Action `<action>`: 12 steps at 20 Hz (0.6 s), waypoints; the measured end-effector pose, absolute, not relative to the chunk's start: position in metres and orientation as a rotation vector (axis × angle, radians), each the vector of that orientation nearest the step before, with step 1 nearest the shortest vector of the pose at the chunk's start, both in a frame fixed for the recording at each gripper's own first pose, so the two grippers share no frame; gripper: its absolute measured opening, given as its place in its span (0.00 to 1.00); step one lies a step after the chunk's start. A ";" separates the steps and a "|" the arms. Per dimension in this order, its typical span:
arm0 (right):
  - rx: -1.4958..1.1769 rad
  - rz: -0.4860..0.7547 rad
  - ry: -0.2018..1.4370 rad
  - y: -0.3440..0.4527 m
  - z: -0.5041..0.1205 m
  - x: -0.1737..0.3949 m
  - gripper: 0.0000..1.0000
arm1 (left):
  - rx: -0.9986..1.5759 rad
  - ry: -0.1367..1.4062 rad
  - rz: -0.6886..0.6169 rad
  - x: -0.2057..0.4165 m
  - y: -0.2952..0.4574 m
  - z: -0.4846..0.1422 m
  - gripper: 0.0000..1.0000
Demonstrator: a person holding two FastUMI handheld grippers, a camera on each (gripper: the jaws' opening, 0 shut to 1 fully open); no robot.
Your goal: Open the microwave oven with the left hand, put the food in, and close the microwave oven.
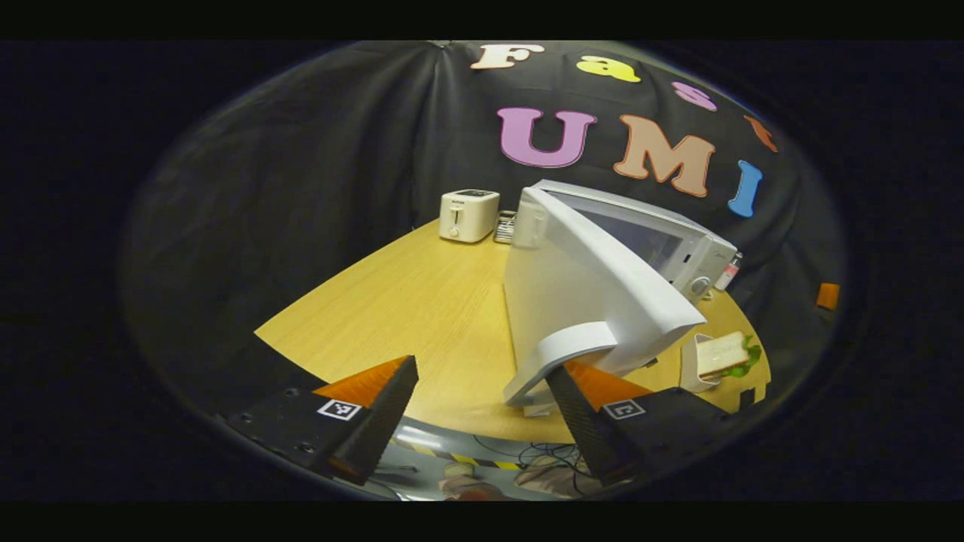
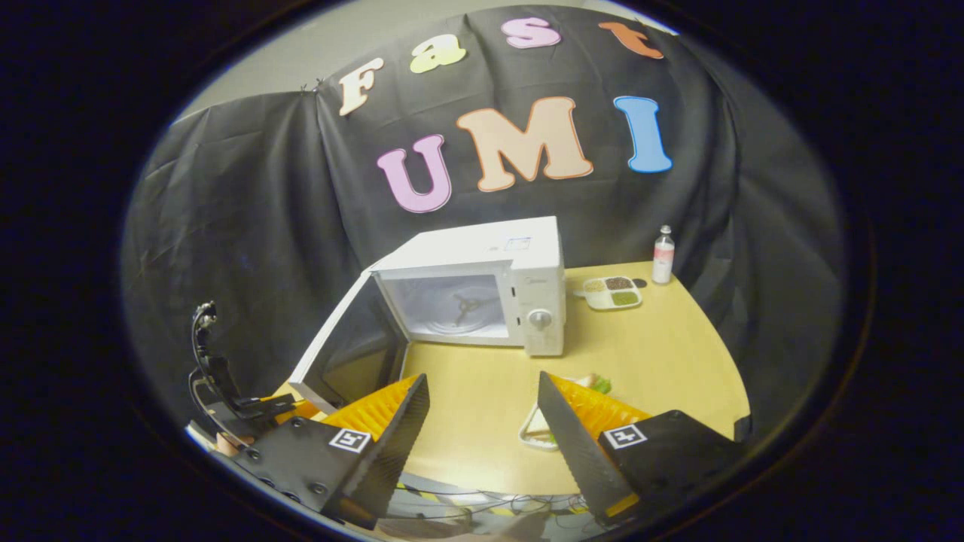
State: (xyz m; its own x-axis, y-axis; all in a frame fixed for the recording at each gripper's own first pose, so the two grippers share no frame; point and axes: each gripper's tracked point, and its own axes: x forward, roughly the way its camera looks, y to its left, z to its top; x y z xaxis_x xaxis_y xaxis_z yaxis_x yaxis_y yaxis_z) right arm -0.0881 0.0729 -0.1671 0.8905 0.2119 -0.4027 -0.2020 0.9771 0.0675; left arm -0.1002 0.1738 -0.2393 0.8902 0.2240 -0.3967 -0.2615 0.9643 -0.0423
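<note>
We read the microwave oven (image 2: 482,290) as already opened: in the right gripper view its door (image 2: 343,354) swings out toward the lower left of the frame, leaving the cavity with its bare turntable hub exposed at centre. In the left gripper view that same door (image 1: 595,278) stands edge-on just above the left tongs (image 1: 482,406), whose fingers are spread apart; the right-hand finger sits right under the door handle (image 1: 561,350), touching it or nearly so, which suits a hand that hooks the handle to swing the door rather than clamping it.

The food, a sandwich (image 1: 724,355) on a small plate, lies at the lower right of the left gripper view, on the bench (image 1: 422,301) in front of the oven. In the right gripper view the sandwich (image 2: 544,430) peeks out at bottom centre, partly behind the right finger of the right tongs (image 2: 482,418), which are also spread wide with nothing between them. We judge they are held open above the plate to take the food next.

A toaster (image 1: 468,214) stands at the far bench edge, well apart from the work, as do the bottle (image 2: 663,256) and the snack tray (image 2: 614,292) at upper right
</note>
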 end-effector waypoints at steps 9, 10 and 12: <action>0.016 0.111 0.428 0.123 -0.183 -0.143 0.96 | -0.027 0.385 0.284 -0.125 0.275 -0.231 1.00; 0.013 0.099 0.424 0.127 -0.184 -0.147 0.96 | -0.025 0.390 0.299 -0.130 0.287 -0.231 1.00; 0.012 0.080 0.414 0.134 -0.186 -0.152 0.96 | -0.016 0.362 0.324 -0.139 0.309 -0.220 1.00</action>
